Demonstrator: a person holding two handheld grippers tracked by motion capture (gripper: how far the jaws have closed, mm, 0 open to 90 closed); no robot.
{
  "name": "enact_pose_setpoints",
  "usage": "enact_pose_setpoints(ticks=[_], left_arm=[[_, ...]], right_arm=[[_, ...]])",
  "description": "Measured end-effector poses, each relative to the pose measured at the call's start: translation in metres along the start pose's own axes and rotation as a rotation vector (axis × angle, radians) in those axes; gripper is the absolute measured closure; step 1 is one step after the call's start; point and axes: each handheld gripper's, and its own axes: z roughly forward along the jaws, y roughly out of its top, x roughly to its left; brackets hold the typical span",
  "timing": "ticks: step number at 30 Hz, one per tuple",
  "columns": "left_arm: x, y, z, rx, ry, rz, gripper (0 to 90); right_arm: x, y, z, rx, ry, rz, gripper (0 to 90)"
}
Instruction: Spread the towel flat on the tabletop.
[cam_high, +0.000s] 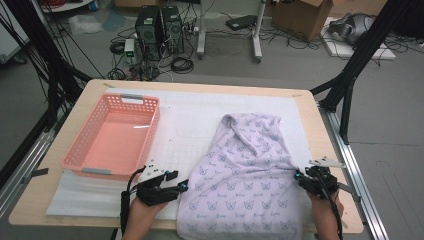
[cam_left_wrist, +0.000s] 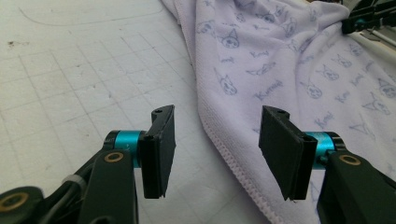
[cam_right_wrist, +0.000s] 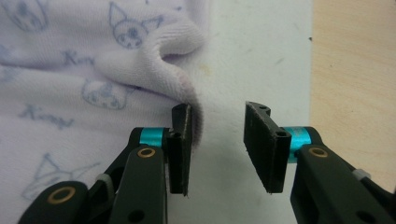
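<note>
A pale wooden worktop (cam_high: 330, 150) with rounded corners stands on a grey floor (cam_high: 390, 115), most of its top covered by a white gridded mat (cam_high: 200, 125). Black frame struts (cam_high: 360, 55) rise at both sides, and metal rails (cam_high: 360, 170) run along its edges. Beyond the far edge, two black computer towers (cam_high: 160, 25) sit among tangled black cables (cam_high: 180, 62). White stand legs (cam_high: 256, 35) rest nearby, a cardboard box (cam_high: 305, 17) behind them.
</note>
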Motion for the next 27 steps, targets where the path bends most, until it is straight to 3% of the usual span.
enact_pose_setpoints(ticks=[2, 4, 7, 8, 10, 11, 13, 14, 15, 17, 19, 21, 23, 25, 27], left_arm=[[0.001, 0.000, 0.000, -0.001, 0.005, 0.002, 46.1], [0.002, 0.000, 0.000, -0.004, 0.004, -0.007, 46.9], [0.004, 0.001, 0.001, -0.002, -0.003, -0.008, 47.9], [0.003, 0.001, 0.001, -0.002, -0.003, -0.011, 48.6], [0.003, 0.001, 0.001, -0.009, -0.005, -0.009, 49.6], [0.003, 0.001, 0.001, -0.008, -0.009, -0.008, 51.0], [0.004, 0.003, 0.003, -0.011, -0.012, -0.012, 51.7], [0.005, 0.004, 0.003, -0.011, -0.015, -0.014, 52.4], [0.006, 0.005, 0.004, -0.014, -0.012, -0.024, 52.4], [0.008, 0.009, 0.009, -0.009, -0.016, -0.030, 53.1], [0.011, 0.017, 0.017, 0.005, -0.012, -0.025, 53.0], [0.015, 0.026, 0.027, 0.013, -0.014, -0.039, 53.0], [0.018, 0.034, 0.037, 0.020, -0.001, -0.025, 54.3], [0.021, 0.042, 0.048, 0.034, 0.013, -0.021, 56.4], [0.024, 0.048, 0.059, 0.040, 0.023, -0.022, 57.9]], right_arm=[[-0.001, 0.001, -0.005, -0.039, 0.055, 0.025, 59.3], [0.001, 0.002, -0.008, -0.083, 0.142, 0.025, 57.6], [0.007, 0.003, -0.001, -0.074, 0.233, 0.020, 56.5], [0.009, 0.003, 0.004, -0.054, 0.238, 0.014, 60.2], [0.012, 0.001, 0.008, -0.046, 0.252, -0.036, 79.3], [0.011, -0.001, 0.008, -0.041, 0.233, -0.054, 86.1], [0.004, -0.004, 0.003, -0.025, 0.208, -0.039, 87.4], [-0.002, -0.006, -0.002, 0.010, 0.130, -0.063, 87.6], [-0.005, -0.008, -0.006, 0.028, 0.094, -0.078, 87.7], [-0.017, -0.016, -0.015, 0.026, 0.106, -0.037, 87.7], [-0.023, -0.023, -0.023, 0.027, 0.084, -0.032, 87.7], [-0.026, -0.023, -0.027, 0.024, 0.107, -0.007, 86.3], [-0.025, -0.023, -0.029, 0.001, 0.122, 0.001, 71.9], [-0.024, -0.021, -0.032, -0.052, 0.171, 0.009, 66.7], [-0.021, -0.018, -0.035, -0.107, 0.188, 0.003, 64.0]])
